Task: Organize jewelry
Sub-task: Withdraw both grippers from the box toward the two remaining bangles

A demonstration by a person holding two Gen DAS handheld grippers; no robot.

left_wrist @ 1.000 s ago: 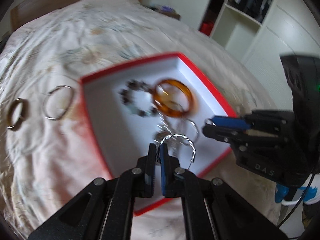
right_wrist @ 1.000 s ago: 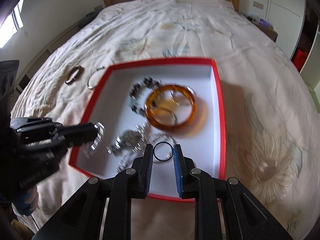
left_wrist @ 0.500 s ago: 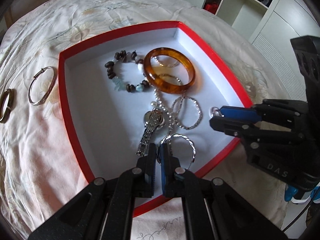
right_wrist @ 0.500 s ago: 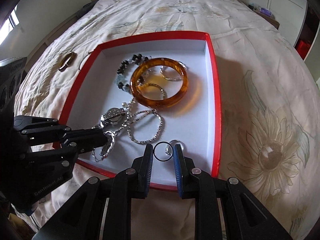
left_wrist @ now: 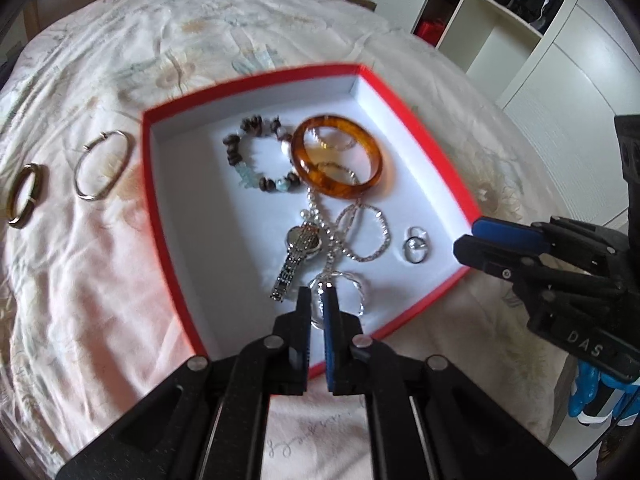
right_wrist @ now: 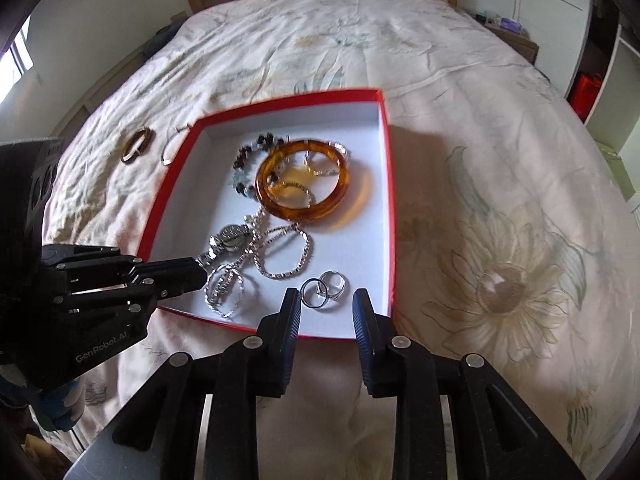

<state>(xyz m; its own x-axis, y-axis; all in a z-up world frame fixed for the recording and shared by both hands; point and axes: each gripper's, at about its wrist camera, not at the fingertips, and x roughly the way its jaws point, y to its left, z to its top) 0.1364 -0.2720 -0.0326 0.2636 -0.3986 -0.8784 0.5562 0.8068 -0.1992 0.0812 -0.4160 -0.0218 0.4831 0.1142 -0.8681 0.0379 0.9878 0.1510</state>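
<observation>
Nearest the camera in the left wrist view, the left hand-held gripper [left_wrist: 316,300] has its fingers nearly closed, pinching the rim of a twisted silver bangle [left_wrist: 352,286] just inside the near edge of a red-rimmed white box [left_wrist: 160,216]. In the right wrist view, the right hand-held gripper [right_wrist: 326,306] is spread wide with nothing between its fingers, poised over the box's near edge. Just beyond its tips two small silver rings [right_wrist: 324,284] lie touching each other on the white floor of the box. A little farther in lies a silver chain bracelet [right_wrist: 284,256], tangled with a silver wristwatch [right_wrist: 230,238] to its left. Past those sits a broad amber bangle [right_wrist: 302,184], with two thin rings lying inside its circle. A bracelet of dark and pale blue beads [left_wrist: 256,158] touches the amber bangle's left side. The box rests on a bed covered by a cream floral bedspread [right_wrist: 500,240]. Left of the box, out on the bedspread, lie a thin silver bangle [left_wrist: 102,170] and, farther left, a bronze-coloured bangle [left_wrist: 24,196], apart from each other. White wardrobe shelves [left_wrist: 500,36] stand beyond the bed on the right.
</observation>
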